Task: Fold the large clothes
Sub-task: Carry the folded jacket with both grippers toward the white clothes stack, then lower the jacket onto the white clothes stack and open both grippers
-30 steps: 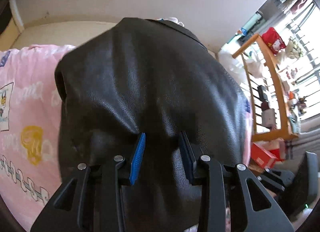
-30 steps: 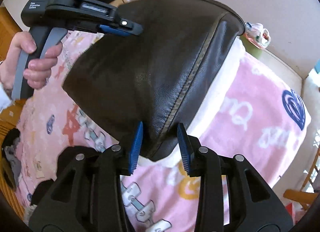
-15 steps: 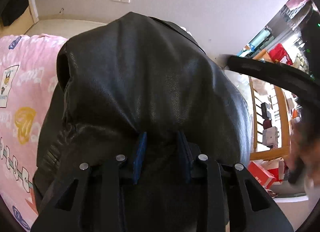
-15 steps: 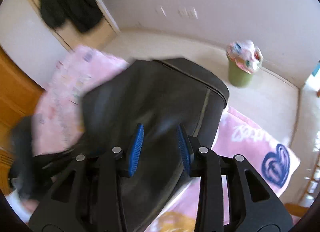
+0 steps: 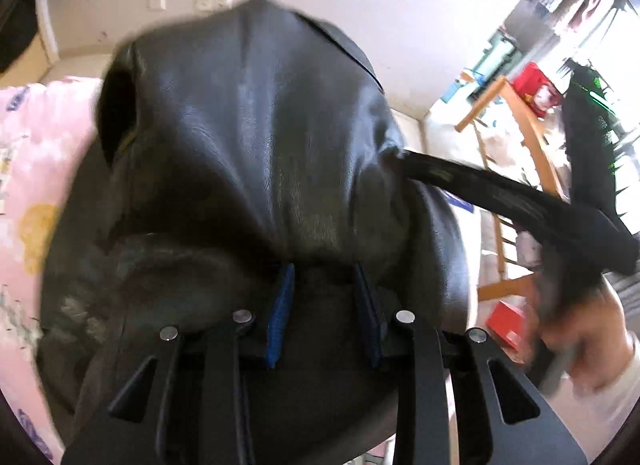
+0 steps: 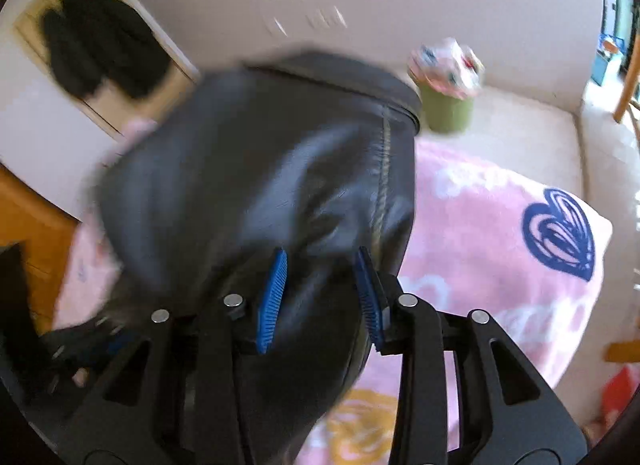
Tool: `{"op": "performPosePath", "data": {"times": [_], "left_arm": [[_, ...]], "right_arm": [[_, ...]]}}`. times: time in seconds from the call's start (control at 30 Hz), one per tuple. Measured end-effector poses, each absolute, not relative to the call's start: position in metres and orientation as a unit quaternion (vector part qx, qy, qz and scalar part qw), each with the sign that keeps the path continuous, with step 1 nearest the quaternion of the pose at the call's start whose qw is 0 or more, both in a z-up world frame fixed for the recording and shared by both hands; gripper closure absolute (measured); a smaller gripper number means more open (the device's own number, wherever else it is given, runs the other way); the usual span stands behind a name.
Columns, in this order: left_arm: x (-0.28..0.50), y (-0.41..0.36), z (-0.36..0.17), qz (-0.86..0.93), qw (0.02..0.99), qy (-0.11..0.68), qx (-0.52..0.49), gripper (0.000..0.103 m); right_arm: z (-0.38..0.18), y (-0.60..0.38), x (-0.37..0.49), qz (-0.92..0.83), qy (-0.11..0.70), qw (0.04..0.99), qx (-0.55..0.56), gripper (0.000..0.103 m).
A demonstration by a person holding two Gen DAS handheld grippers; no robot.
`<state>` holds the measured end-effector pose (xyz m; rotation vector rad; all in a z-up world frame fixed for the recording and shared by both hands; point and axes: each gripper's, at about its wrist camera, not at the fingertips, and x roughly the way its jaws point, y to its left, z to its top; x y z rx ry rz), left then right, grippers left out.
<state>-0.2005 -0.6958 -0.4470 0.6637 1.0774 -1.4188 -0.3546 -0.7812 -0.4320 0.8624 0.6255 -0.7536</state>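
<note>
A black leather jacket (image 5: 248, 125) fills the left wrist view, bunched into a hump over the pink blanket (image 5: 36, 169). My left gripper (image 5: 324, 267) is shut on a fold of it, the leather pinched between the blue pads. In the right wrist view the jacket (image 6: 260, 169) hangs in blur, and my right gripper (image 6: 321, 251) is shut on its stitched edge. The black frame of my right gripper (image 5: 500, 193) reaches into the jacket's right side, held by a hand (image 5: 580, 329).
The pink blanket (image 6: 500, 233) with a navy heart covers the bed. A green bin (image 6: 448, 109) with a pink bag stands on the floor by the wall. Dark coats (image 6: 100, 45) hang at upper left. A wooden rack (image 5: 516, 137) with a red box stands toward the window.
The right gripper swung across with its jacket edge, and its frame and hand now show at the right of the left wrist view. The jacket has folded over into a taller hump.
</note>
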Motion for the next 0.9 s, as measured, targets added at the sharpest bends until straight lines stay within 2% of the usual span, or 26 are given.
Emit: {"op": "performPosePath", "data": {"times": [0.1,0.17,0.3,0.43,0.5,0.53,0.63,0.73,0.9], "left_arm": [[-0.174,-0.695,-0.435,-0.591,0.593,0.478,0.266,0.075],[-0.156,-0.690,-0.420,-0.588,0.601,0.482,0.247,0.076],[-0.115,-0.694,-0.393,-0.591,0.630,0.453,0.219,0.076],[-0.086,-0.736,-0.424,-0.571,0.623,0.469,0.258,0.076],[-0.079,-0.751,-0.457,-0.561,0.594,0.497,0.292,0.080],[-0.079,-0.755,-0.472,-0.555,0.592,0.491,0.317,0.088],[-0.073,-0.752,-0.487,-0.546,0.590,0.499,0.323,0.089],[-0.058,-0.742,-0.464,-0.549,0.583,0.510,0.315,0.090],[-0.043,-0.725,-0.393,-0.562,0.569,0.507,0.321,0.090]], "right_arm": [[-0.417,-0.735,-0.338,-0.307,0.284,0.822,0.387,0.066],[-0.416,-0.713,-0.318,-0.316,0.314,0.824,0.350,0.059],[-0.411,-0.694,-0.301,-0.359,0.331,0.821,0.294,0.056],[-0.408,-0.661,-0.289,-0.392,0.358,0.824,0.198,0.056],[-0.421,-0.655,-0.285,-0.401,0.374,0.814,0.191,0.057],[-0.425,-0.654,-0.284,-0.403,0.378,0.810,0.196,0.056],[-0.426,-0.650,-0.276,-0.413,0.386,0.806,0.177,0.056],[-0.414,-0.653,-0.271,-0.429,0.396,0.786,0.201,0.056],[-0.397,-0.658,-0.270,-0.455,0.420,0.741,0.259,0.056]]}}
